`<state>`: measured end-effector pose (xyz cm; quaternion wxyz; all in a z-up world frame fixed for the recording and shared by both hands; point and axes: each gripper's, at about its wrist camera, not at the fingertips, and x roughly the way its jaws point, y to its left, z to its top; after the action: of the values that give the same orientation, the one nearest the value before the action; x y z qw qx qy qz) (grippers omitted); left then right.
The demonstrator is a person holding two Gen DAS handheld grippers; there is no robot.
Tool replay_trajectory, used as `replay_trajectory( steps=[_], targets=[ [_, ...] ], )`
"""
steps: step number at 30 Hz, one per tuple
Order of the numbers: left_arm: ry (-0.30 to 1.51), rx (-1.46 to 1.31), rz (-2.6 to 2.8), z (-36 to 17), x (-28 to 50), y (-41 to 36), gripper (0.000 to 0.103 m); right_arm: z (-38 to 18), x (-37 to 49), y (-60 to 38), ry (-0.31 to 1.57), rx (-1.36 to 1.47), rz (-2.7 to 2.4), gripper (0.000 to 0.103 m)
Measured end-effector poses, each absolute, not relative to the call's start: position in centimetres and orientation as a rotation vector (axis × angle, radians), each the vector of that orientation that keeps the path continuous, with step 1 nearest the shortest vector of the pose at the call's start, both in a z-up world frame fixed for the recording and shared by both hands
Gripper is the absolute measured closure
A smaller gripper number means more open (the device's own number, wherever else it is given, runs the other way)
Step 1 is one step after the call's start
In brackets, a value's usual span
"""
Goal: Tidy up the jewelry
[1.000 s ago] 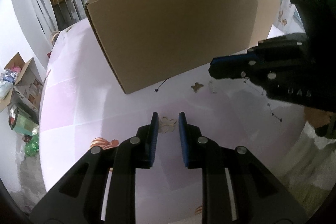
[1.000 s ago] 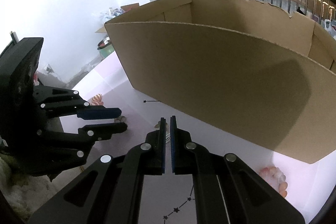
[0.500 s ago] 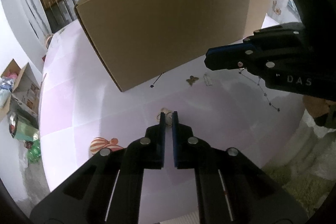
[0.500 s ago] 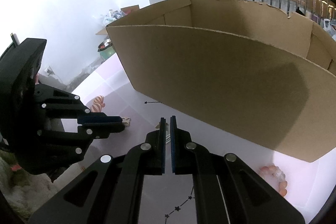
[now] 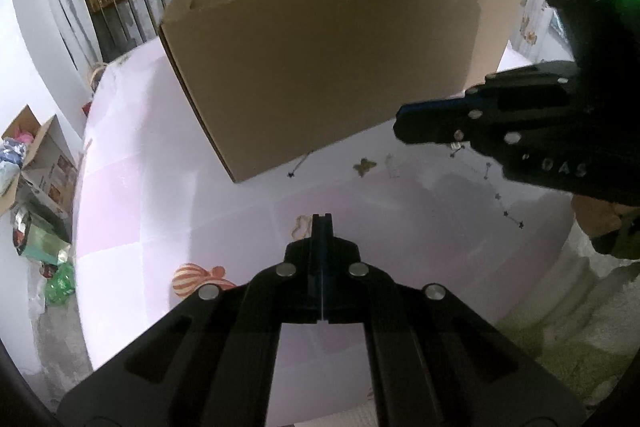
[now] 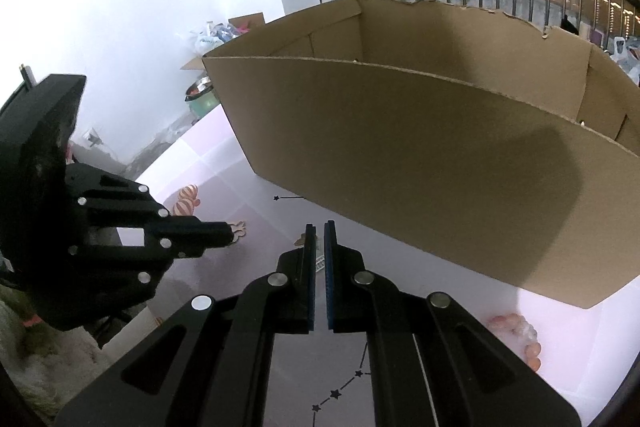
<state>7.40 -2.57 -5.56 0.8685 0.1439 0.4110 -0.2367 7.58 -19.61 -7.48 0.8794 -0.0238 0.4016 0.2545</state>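
Pinching a pale flower-shaped trinket (image 5: 299, 226), left gripper (image 5: 322, 219) meets flush.

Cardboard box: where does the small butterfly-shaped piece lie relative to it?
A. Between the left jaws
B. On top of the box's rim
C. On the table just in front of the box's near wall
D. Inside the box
C: in the left wrist view the butterfly piece lies flat on the table, apart from and just in front of the near wall of the box.
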Motion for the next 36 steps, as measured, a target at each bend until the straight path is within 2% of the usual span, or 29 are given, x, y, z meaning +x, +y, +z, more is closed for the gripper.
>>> replay_trajectory(
  steps=[2,4,9,14,16,36],
  targets=[
    [0.850,0.315,-0.489,-5.7,7.2,-2.5,0.103,-7.5,7.5,-19.6,0.838,-0.050,0.534,0.098],
    [0.848,0.340,-0.480,-5.8,7.2,-2.7,0.091,-7.4,7.5,-19.5,0.837,-0.052,0.536,0.098],
    [0.857,0.358,-0.479,-6.1,7.6,-2.6,0.080,-7.5,7.5,-19.6,0.839,-0.049,0.540,0.098],
    [0.883,0.325,-0.502,-6.5,8.3,-2.0,0.081,-7.6,7.6,-19.7,0.843,-0.050,0.540,0.098],
    [0.905,0.288,-0.523,-6.4,8.7,-1.6,0.088,-7.6,7.6,-19.7,0.843,-0.049,0.540,0.098],
    [0.881,0.270,-0.512,-6.0,8.5,-1.0,0.089,-7.4,7.7,-19.5,0.841,-0.051,0.543,0.098]
  ],
)
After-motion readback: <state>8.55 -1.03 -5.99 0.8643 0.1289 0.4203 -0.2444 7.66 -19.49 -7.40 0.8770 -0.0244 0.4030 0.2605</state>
